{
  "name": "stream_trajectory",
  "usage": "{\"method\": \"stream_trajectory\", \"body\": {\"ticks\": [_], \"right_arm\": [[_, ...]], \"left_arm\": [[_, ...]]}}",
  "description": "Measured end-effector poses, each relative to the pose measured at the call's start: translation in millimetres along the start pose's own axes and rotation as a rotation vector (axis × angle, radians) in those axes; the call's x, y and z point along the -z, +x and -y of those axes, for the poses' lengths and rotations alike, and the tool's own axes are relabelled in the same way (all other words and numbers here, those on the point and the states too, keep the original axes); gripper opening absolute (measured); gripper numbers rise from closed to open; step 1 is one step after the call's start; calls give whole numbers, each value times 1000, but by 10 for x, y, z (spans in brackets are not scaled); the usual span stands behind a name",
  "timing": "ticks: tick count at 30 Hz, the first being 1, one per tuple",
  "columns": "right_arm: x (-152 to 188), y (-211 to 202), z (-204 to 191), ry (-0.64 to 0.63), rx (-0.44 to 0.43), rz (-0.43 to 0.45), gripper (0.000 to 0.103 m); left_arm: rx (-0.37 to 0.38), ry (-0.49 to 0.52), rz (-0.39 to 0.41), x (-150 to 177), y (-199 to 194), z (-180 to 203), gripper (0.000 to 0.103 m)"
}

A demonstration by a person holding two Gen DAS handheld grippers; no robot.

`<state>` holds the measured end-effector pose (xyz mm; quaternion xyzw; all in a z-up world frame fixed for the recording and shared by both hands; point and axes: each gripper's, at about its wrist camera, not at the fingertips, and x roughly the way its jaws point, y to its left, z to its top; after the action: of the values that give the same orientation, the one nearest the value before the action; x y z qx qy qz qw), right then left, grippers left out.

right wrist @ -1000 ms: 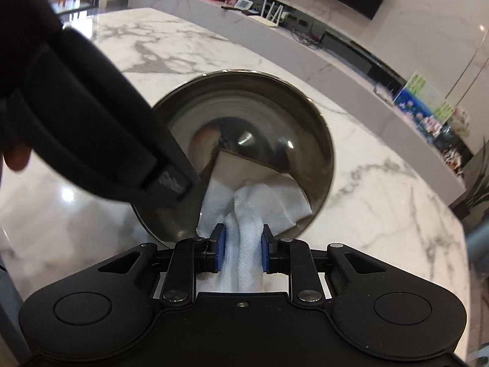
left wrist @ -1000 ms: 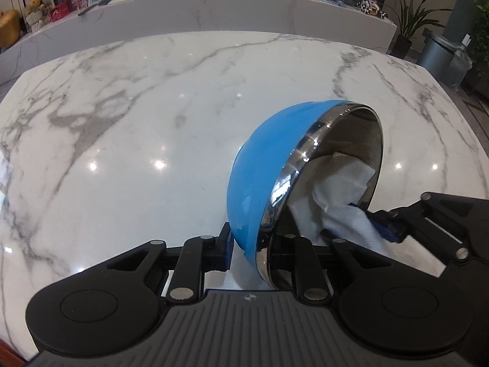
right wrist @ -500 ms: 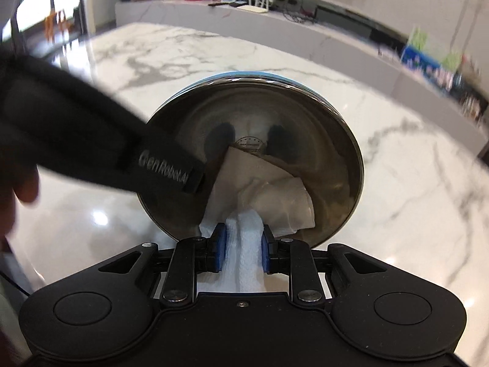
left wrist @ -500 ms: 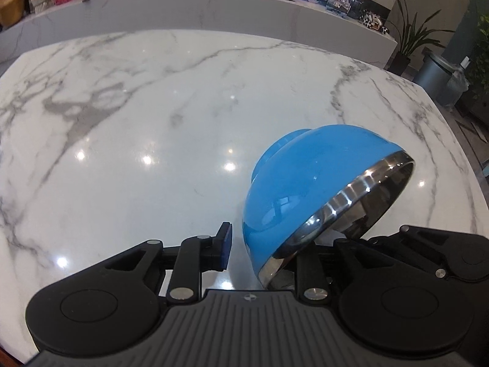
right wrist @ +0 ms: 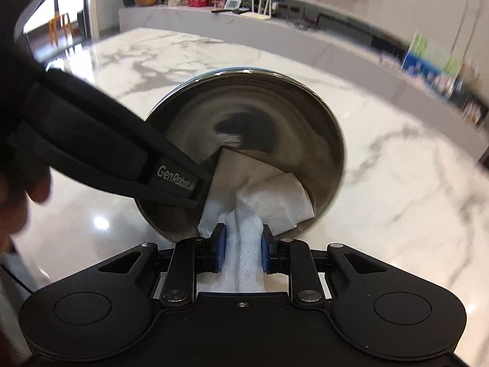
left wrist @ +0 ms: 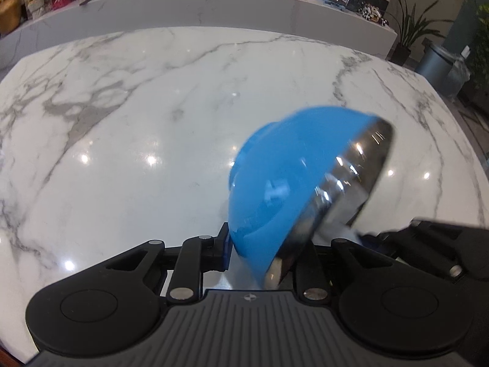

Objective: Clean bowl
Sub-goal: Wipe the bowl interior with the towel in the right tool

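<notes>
The bowl (left wrist: 284,183), blue outside and shiny steel inside, is held tilted on its side above the marble table (left wrist: 137,122). My left gripper (left wrist: 266,250) is closing on the bowl's rim, one pad on the blue wall and the other finger inside. In the right wrist view the bowl's steel inside (right wrist: 259,116) faces me. My right gripper (right wrist: 241,244) is shut on a bunched white paper towel (right wrist: 275,195), whose free end lies against the lower inner wall. The left gripper's finger (right wrist: 171,177) reaches over the rim from the left.
A person's hand (right wrist: 18,202) shows at the left edge. A long marble counter (left wrist: 214,3) with small items runs behind the table. A potted plant (left wrist: 409,30) and a grey bin (left wrist: 437,61) stand beyond the table's far right corner.
The bowl has rolled in my left gripper, so its blue outside now faces the left camera and the towel is hidden there. The towel has shifted along the lower inner wall.
</notes>
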<state>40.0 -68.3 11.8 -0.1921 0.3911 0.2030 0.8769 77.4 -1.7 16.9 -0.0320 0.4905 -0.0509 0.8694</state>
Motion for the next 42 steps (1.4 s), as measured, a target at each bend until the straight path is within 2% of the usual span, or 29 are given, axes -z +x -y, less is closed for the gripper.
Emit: {"method": "stream_trajectory", "body": {"ticks": [4, 6, 11, 15, 19, 25, 28, 34, 41, 42], "right_arm": [[23, 5, -24, -73, 82, -5, 20], [27, 14, -8, -68, 81, -12, 20], [-49, -47, 0, -38, 53, -4, 19], [-21, -209, 42, -37, 15, 44, 19], [-78, -287, 7, -75, -22, 88, 19], [-229, -273, 132, -115, -21, 112, 19], [-242, -263, 135, -128, -27, 102, 19], [-245, -126, 98, -132, -32, 49, 19], [-237, 23, 196, -25, -57, 21, 19], [-242, 40, 218, -3, -65, 17, 19]], "left_arm": [[-57, 38, 16, -18, -19, 27, 18], [-77, 46, 23, -33, -22, 13, 18], [-35, -1, 11, -64, 2, -99, 18], [7, -50, -10, -89, 30, -188, 18], [66, -79, -51, -117, 59, -258, 18], [166, -101, -148, -118, 92, -372, 18], [170, -74, -174, -126, 86, -359, 18], [162, -68, -168, -127, 89, -346, 18], [150, -85, -136, -179, 96, -336, 18], [145, -91, -124, -188, 101, -327, 22]]}}
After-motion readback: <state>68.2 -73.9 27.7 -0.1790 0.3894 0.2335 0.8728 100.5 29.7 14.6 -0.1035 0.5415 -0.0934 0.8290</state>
